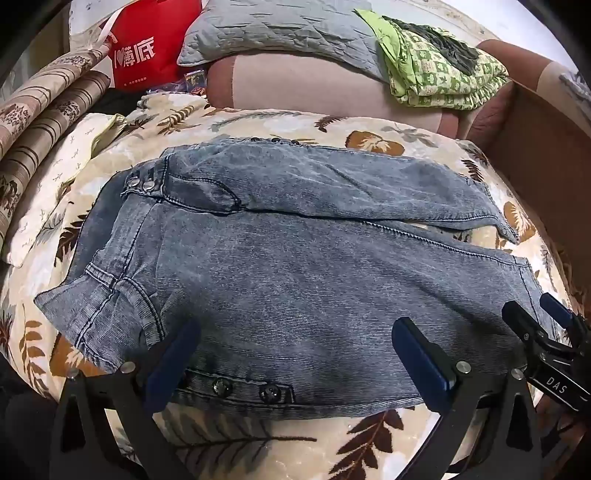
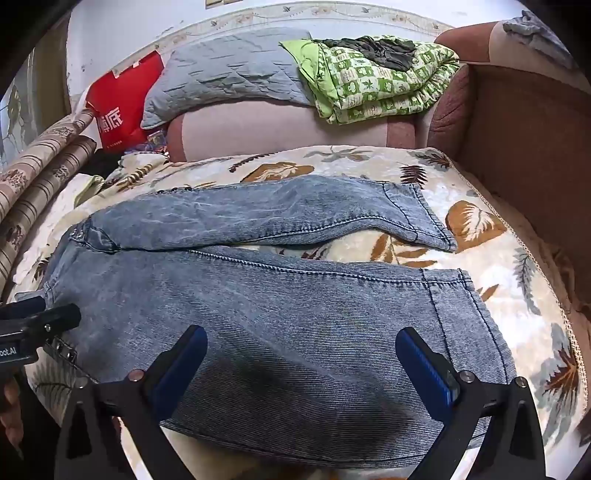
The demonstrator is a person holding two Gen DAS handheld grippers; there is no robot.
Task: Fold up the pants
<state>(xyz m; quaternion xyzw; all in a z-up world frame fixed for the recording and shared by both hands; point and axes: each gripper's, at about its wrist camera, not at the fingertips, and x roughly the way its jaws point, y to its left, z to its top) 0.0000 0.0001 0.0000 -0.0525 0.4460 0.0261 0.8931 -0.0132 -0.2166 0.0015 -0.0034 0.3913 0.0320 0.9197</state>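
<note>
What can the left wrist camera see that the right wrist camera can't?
Only the left wrist view shows the waistband snap buttons up close and the near row of studs on the jeans.

Only the right wrist view shows both leg hems whole, with the leafy blanket beyond them.

Both show the blue jeans lying flat, the red bag, the grey pillow and the green quilt. Each view also shows its own hand-held gripper open: left, right.

Both wrist views look steeply down, close over the jeans (image 1: 295, 280) on the bed (image 1: 258, 450); 2 overlap there.
</note>
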